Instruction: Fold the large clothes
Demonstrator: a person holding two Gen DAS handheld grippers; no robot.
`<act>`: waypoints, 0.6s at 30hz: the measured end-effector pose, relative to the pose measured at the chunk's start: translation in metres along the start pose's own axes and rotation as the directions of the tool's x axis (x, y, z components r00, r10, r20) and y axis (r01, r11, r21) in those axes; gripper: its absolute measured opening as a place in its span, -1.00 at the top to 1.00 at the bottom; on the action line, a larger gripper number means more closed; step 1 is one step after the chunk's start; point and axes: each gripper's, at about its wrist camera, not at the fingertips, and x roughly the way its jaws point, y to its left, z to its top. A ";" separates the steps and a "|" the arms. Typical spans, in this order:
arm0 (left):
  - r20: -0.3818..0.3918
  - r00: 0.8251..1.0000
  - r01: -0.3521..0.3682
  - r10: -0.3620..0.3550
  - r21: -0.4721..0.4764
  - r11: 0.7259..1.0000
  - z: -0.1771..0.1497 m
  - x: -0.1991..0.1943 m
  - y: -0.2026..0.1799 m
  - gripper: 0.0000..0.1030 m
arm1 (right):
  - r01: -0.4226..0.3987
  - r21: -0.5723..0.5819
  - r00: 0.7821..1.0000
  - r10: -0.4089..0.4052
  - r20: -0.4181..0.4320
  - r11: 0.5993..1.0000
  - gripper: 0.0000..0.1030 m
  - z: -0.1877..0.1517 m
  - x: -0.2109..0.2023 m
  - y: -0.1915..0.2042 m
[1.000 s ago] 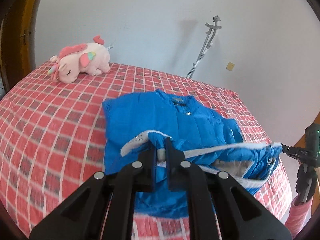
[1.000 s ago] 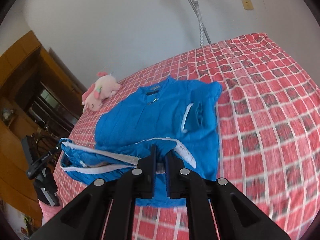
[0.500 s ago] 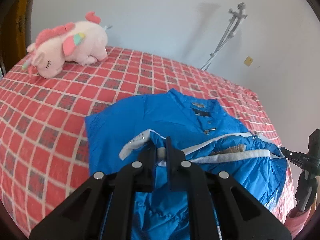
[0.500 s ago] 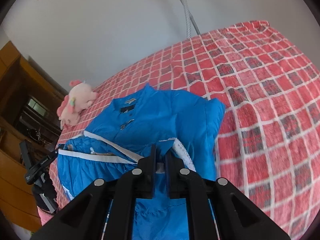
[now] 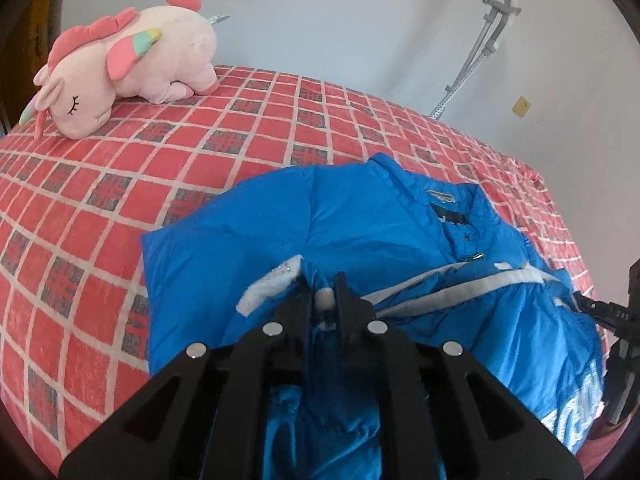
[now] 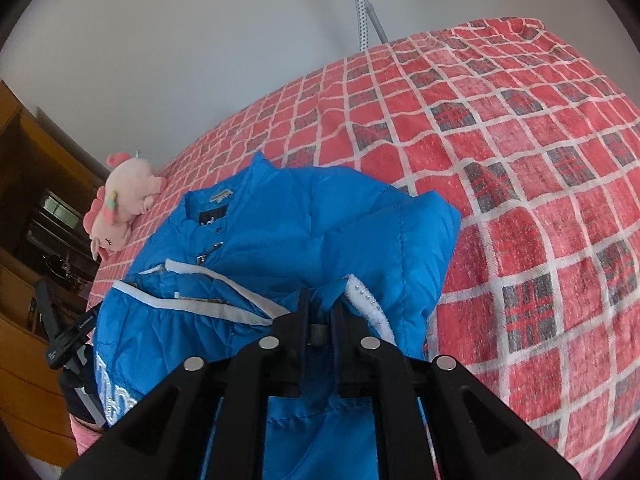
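Now both tools, left tool (image 5: 323, 280) and right tool (image 6: 321, 300), each pinching the jacket (image 5: 360, 232) hem, have carried it up toward the collar (probably halfway folded) over the bed (image 5: 120, 184).

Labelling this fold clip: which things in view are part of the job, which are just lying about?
In the job:
blue jacket
left gripper, shut on its hem
right gripper, shut on its hem
red checked bedspread under it

Lying about:
pink unicorn plush
metal pole against the wall
wooden cabinet
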 end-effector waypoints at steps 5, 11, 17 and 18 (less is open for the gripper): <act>-0.007 0.997 0.076 -0.077 -0.014 0.997 -0.001 -0.037 0.005 0.09 | -0.009 -0.078 1.000 0.011 0.026 0.997 -0.30 -0.008 -0.034 0.017; 0.075 0.997 -0.031 0.027 0.045 0.998 -0.011 -0.085 0.015 -0.07 | 0.075 -0.147 0.994 -0.063 0.088 0.986 -0.38 -0.023 -0.068 0.019; -0.014 0.998 -0.059 0.060 0.084 0.995 -0.031 -0.070 0.025 -0.14 | 0.040 -0.140 0.998 -0.045 -0.032 0.989 -0.38 -0.038 -0.042 0.003; -0.020 0.998 -0.053 0.055 0.089 0.995 -0.033 -0.069 0.026 -0.22 | 0.032 -0.141 0.998 -0.039 -0.048 0.989 -0.38 -0.041 -0.037 0.003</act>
